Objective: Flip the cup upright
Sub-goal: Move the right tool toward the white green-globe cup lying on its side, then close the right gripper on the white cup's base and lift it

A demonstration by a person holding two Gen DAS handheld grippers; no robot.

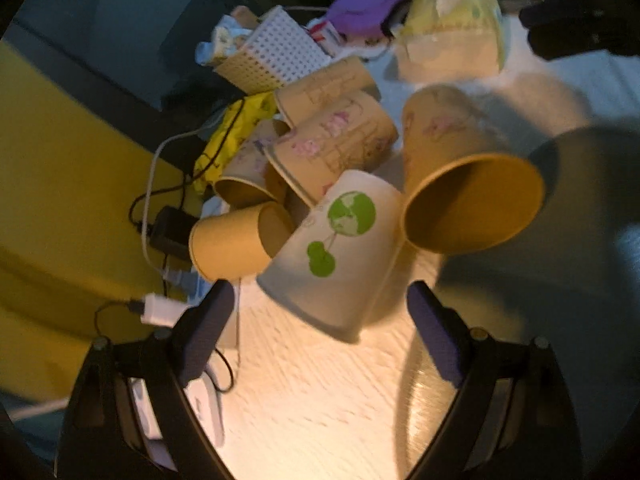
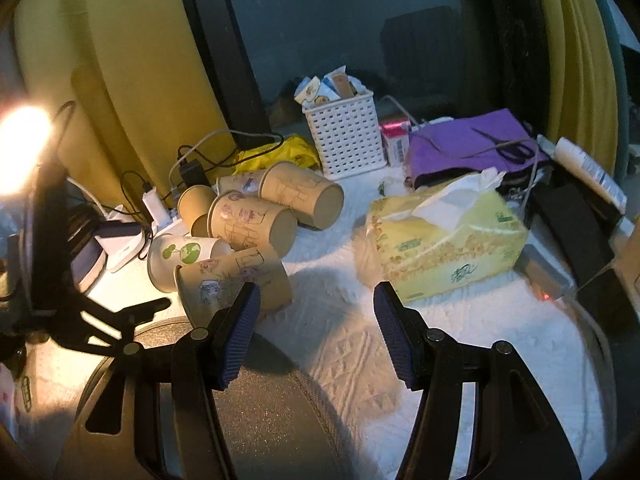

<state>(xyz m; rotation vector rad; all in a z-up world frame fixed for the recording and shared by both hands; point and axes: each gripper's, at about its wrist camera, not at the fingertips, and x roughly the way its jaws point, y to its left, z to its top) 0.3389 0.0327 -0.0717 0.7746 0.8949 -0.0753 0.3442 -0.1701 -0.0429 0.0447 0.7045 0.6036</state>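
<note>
Lining up your left tool [image 1: 320,300], jaws wide and empty, on the white cup [image 1: 332,256] dead ahead; right tool [image 2: 316,304] idles agape. Next: straddle, pinch, rotate upright.

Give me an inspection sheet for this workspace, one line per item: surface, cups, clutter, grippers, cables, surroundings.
Surface: white textured cloth, lit from a lamp at the left.
Job's things: a heap of paper cups on their sides, none upright; white cup with green print nearest the left gripper; brown cup beside it, mouth toward the camera.
Clutter: tissue box, white basket, purple cloth, yellow bag.
Grippers: left gripper open, empty, just short of the white cup; right gripper open, empty.
Cables: charger leads behind the cups.
Surroundings: dark window, yellow curtain.
</note>
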